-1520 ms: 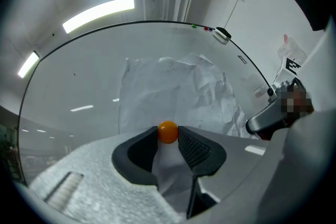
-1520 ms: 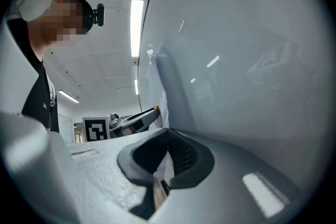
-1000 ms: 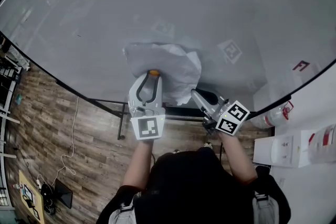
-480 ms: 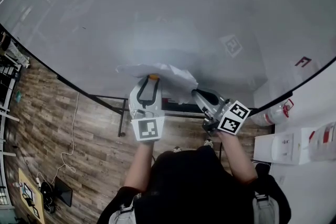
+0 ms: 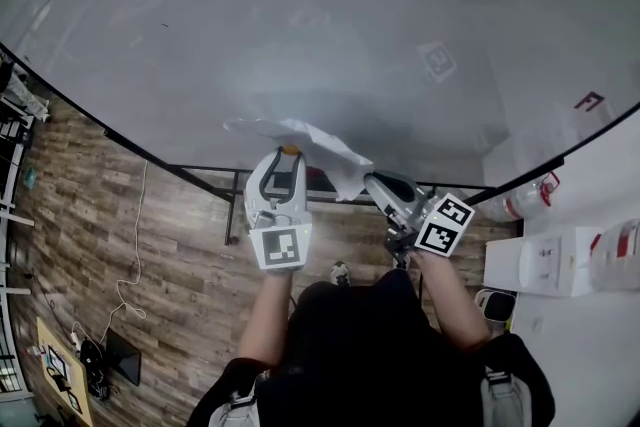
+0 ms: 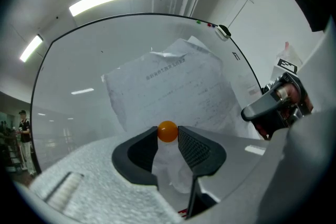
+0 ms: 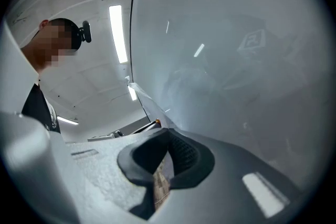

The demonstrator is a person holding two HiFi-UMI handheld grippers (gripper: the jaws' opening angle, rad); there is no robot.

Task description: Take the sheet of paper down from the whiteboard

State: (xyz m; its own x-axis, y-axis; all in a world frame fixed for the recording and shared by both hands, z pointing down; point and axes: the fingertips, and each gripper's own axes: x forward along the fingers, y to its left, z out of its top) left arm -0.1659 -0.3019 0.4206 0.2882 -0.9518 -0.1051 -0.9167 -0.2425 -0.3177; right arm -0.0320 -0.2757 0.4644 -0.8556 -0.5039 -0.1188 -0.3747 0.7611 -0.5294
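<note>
**One crumpled sheet held in front of the whiteboard by two tongs**

The sheet of paper [image 5: 303, 137] is white, creased and buckled, with faint lines of small print across it. The print is too small to read. In the head view it bulges in front of the lower part of the whiteboard [image 5: 300, 15], hanging between the two tongs. Whether any part of it touches the board cannot be told.

The left tongs [image 6: 168, 138] pinch a small orange ball [image 6: 167, 131] between their tips. The pads stand well apart, one on each side of the ball. A fold of the sheet shows in the gap just below the ball, and the rest of the sheet rises behind it. The right tongs [image 7: 164, 136] are pressed together on the sheet's lower right edge. From that gripper's view the paper runs edge-on up and away from the tips, beside the board's surface.

Counted: one sheet of paper, one orange ball, one whiteboard and two tongs, each with one marker cube. One person holds both tongs, standing on a wooden floor [image 5: 150, 255].
</note>
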